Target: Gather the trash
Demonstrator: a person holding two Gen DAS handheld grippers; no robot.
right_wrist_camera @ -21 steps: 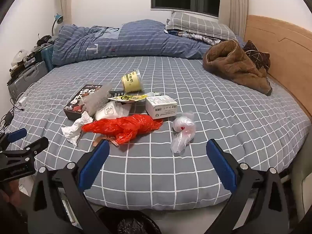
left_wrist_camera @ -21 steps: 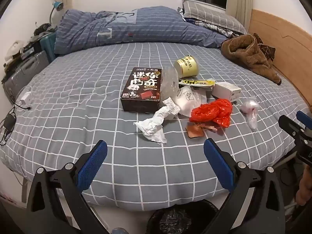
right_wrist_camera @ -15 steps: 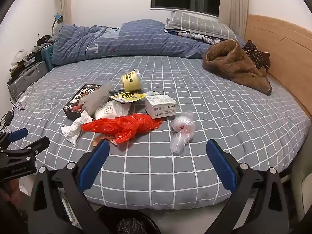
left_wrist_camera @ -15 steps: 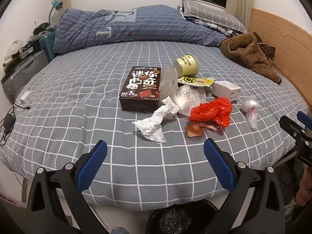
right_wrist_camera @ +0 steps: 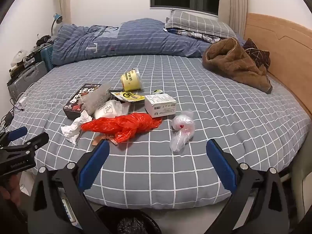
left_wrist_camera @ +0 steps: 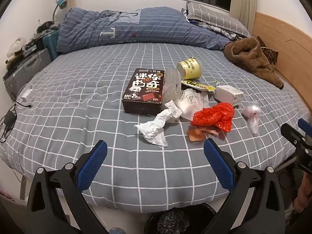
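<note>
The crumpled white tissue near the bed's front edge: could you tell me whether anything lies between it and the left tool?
Nothing visible does. The left tool is open above bare checked sheet, and the crumpled white tissue lies just beyond it. The dark snack box and red plastic bag sit behind and beside it.

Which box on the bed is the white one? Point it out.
The small white box, right of the yellow wrapper and behind the red plastic bag. The other box is dark brown, larger, with big printed characters.

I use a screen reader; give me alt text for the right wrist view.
Open right gripper hovers over a grey checked bed strewn with trash: red plastic bag, clear bag, white box, yellow cup.
</note>
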